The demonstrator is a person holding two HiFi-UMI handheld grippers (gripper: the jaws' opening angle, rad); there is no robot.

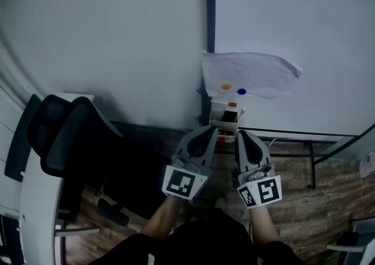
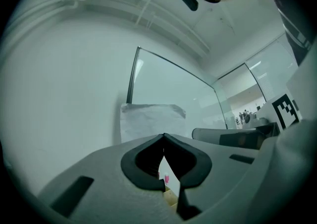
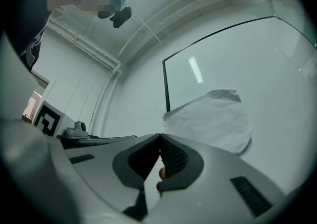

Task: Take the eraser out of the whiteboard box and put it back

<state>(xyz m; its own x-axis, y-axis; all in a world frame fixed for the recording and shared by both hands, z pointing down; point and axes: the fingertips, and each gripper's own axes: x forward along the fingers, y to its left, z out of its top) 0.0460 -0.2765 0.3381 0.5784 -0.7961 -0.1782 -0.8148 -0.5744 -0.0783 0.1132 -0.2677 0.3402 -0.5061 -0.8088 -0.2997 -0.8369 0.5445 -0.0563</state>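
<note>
Whiteboard box (image 1: 225, 118) at twelve o'clock; left claw (image 1: 211, 131) and right claw (image 1: 242, 135) both pinched shut, empty. Open one before reaching for the eraser.

paper sheet (image 1: 249, 74) held by 2 magnets (image 1: 226, 87); blk office chair (image 1: 76, 135) at left; wood floor (image 1: 328, 199).

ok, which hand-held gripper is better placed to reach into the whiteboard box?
Left, narrowly: the left hand-held gripper points at the box, which shows past its jaws; the right hand-held gripper sits off its side. Both are shut, empty: open first.
</note>
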